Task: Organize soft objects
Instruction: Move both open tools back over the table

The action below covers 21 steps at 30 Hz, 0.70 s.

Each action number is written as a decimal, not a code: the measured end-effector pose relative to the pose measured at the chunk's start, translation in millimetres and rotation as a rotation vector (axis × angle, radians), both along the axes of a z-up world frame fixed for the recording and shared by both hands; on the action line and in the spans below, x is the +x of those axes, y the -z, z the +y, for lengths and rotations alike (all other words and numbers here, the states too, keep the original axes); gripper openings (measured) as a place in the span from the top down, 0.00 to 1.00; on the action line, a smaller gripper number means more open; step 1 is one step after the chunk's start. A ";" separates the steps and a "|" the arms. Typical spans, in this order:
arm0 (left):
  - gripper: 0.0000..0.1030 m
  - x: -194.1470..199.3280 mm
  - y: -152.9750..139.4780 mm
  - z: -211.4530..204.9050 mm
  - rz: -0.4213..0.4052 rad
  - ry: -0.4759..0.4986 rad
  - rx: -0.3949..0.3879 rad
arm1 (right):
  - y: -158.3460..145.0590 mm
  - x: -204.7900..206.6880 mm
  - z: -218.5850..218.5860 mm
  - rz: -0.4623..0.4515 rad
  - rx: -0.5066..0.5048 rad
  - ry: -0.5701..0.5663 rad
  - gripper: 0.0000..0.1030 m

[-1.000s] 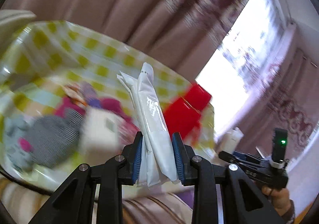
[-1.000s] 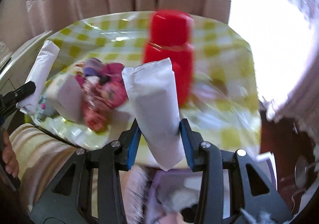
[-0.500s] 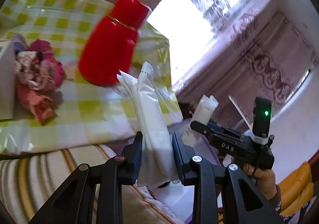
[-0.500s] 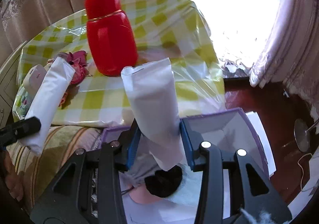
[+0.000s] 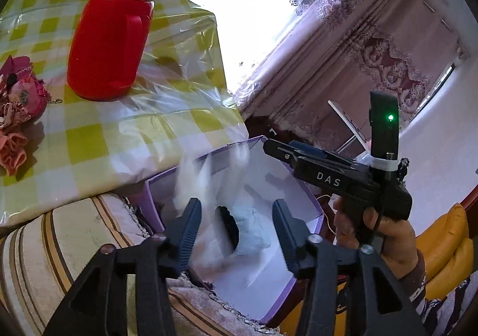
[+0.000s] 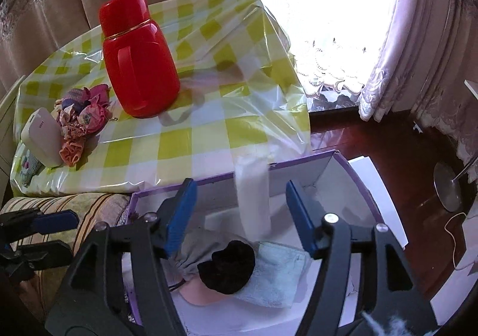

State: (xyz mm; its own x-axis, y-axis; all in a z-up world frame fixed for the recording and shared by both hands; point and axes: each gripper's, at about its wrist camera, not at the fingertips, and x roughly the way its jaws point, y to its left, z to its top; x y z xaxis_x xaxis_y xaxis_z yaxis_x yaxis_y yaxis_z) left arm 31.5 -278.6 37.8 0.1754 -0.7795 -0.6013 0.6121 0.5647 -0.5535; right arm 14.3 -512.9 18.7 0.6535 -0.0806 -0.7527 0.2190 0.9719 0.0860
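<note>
1. Both grippers, left (image 5: 236, 231) and right (image 6: 241, 216), now gape wide, having let go their white packs (image 6: 254, 195).
2. Packs drop (blurred) into the box (image 6: 298, 174).
3. Beyond, the fabric bits (image 6: 80, 114) wait on the table (image 6: 209, 132).

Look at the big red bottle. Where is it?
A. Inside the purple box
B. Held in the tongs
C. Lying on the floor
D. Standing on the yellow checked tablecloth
D. The red bottle stands upright on the yellow checked tablecloth, behind the purple box; both the right tongs and the left tongs are open over the box and do not touch the bottle.
</note>
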 end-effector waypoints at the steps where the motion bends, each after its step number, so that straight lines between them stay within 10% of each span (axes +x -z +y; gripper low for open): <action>1: 0.47 0.2 -0.9 1.2 -0.003 -0.007 0.002 | -0.1 0.3 1.0 -0.001 -0.004 -0.001 0.32; 21: 0.40 8.1 -26.7 124.4 -0.182 -0.352 0.111 | -36.6 6.9 78.9 -0.128 -0.105 -0.116 0.06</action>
